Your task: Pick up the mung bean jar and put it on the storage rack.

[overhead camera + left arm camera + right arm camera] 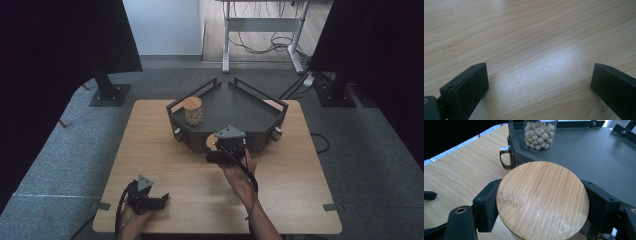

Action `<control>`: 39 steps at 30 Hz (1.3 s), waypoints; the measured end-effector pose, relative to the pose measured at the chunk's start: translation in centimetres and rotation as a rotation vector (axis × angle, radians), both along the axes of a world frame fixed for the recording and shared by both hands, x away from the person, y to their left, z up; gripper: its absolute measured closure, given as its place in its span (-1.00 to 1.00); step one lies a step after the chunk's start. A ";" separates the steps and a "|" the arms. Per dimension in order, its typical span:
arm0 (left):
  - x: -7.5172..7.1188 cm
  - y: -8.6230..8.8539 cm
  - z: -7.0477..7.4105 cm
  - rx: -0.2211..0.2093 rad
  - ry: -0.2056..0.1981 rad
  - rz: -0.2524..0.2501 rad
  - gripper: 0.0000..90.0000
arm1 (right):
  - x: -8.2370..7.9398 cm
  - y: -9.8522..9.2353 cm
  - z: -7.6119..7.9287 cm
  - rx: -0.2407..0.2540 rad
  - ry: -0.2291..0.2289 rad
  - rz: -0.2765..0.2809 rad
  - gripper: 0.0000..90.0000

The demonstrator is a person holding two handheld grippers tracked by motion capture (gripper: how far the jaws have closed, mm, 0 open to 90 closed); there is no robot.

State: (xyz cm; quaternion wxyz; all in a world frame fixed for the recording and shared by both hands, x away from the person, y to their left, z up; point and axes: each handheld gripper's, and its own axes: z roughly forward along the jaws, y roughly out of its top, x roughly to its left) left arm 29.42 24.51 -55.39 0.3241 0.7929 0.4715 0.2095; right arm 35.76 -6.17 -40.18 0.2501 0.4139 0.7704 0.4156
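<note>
Because the bamboo lid (542, 201) covers the middle of the right gripper view, the jar body under it is hidden. Right tool (542, 205) is clamped on the lid's rim, lower centre, before the dark tray (596, 155). Left tool (539, 85) gapes wide, holding nothing, over bare counter (524, 30).

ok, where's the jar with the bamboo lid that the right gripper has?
High view: the bamboo-lidded jar sits clamped in the right gripper, just at the front edge of the dark tray, mid-table.
</note>
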 end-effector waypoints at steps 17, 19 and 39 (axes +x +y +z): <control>0.0 0.0 0.0 0.000 0.000 0.000 -0.97 | 1.5 -0.9 2.1 -0.008 -0.006 0.012 -0.49; 0.0 0.0 0.0 0.000 0.000 0.000 -0.97 | 1.7 -0.9 2.4 -0.008 -0.008 0.013 -0.49; 0.0 0.0 0.0 -0.001 0.000 0.000 -0.97 | 5.0 -1.6 4.5 -0.008 -0.024 -0.009 -0.49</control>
